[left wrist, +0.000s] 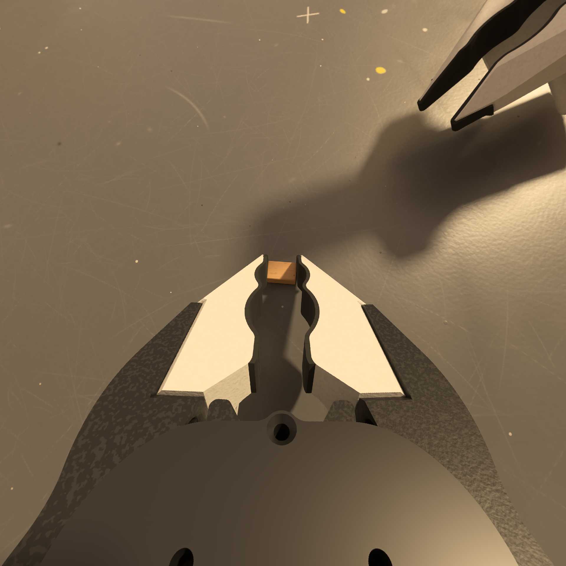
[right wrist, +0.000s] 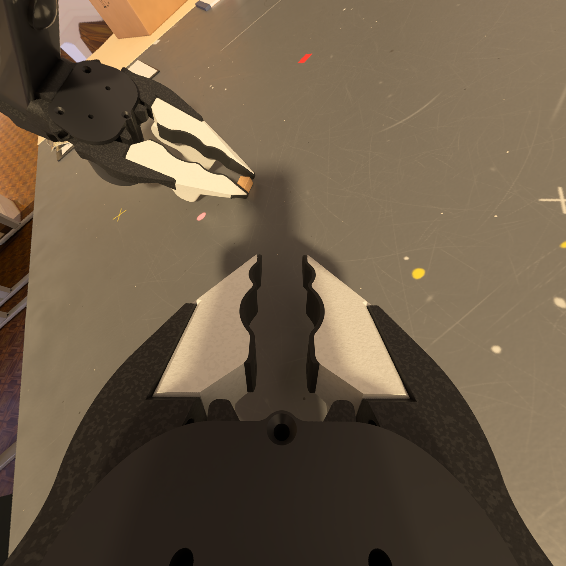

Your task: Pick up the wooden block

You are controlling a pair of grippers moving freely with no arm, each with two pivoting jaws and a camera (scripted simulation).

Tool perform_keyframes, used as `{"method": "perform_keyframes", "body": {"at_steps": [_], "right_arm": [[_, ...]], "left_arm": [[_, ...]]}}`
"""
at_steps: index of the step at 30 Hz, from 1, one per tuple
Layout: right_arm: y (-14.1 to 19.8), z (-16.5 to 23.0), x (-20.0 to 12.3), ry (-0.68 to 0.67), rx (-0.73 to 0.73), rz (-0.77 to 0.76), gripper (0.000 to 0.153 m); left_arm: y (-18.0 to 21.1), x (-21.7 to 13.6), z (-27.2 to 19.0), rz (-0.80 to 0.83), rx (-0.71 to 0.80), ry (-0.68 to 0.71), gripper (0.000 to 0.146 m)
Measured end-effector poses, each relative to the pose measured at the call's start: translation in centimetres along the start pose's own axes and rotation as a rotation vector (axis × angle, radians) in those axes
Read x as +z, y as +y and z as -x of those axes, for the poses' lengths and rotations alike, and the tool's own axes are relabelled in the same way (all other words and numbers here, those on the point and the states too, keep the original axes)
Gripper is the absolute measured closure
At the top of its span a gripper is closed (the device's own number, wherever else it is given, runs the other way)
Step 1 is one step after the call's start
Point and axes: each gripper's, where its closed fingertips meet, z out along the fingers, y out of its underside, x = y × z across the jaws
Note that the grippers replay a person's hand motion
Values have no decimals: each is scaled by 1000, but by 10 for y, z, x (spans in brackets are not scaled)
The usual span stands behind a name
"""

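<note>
Fingers of the left gripper [left wrist: 281, 260] closed on the small orange-brown wooden block [left wrist: 281, 272], pinched at the very tips, cream pads touching it on both sides. Seen from the right wrist view too: same left gripper [right wrist: 248, 185] low over the scratched dark grey tabletop [right wrist: 398, 137], block [right wrist: 245, 183] clamped between the tips, at or just above the surface (contact with the table could not be told). Fingers of the right gripper [right wrist: 281, 257] parted, nothing between them, only bare table and shadow in the gap. Right gripper [left wrist: 438, 118] visible at the upper right of the left wrist view, well apart from the block, tips pointing down toward the table [left wrist: 153, 153]. Surface marked with paint spots: a yellow dot [left wrist: 380, 70], a pale chalk cross [left wrist: 307, 14], a pink dot [right wrist: 201, 216] near the left gripper, a small red patch [right wrist: 304, 58] farther off. Beyond the table edge, a tan cardboard box [right wrist: 144, 15] and patterned wooden flooring [right wrist: 15, 159].
</note>
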Motion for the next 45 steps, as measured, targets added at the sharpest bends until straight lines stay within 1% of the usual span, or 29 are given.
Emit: {"method": "perform_keyframes", "body": {"at_steps": [10, 19, 21, 27, 30, 37, 41, 45], "right_arm": [[2, 1, 1, 8, -14, 14, 126], [15, 12, 5, 40, -75, 90, 126], [17, 14, 7, 44, -80, 102, 126], [28, 24, 12, 25, -122, 182, 126], [32, 25, 15, 37, -147, 217, 126], [31, 26, 20, 48, -169, 219, 126], [28, 21, 20, 76, -179, 211, 125], [23, 17, 19, 114, -188, 179, 125]], "left_arm": [[-1, -3, 5, -12, -14, -20, 128], [-9, -9, 0, -58, -12, 2, 128], [-12, -9, -6, -66, -7, 30, 128], [-15, -4, -42, -64, 18, 196, 128], [-15, -2, -56, -49, 43, 240, 128], [-18, 10, -76, -27, 135, 283, 128], [-21, 11, -85, -38, 140, 314, 128], [-21, 10, -81, -42, 129, 303, 128]]}}
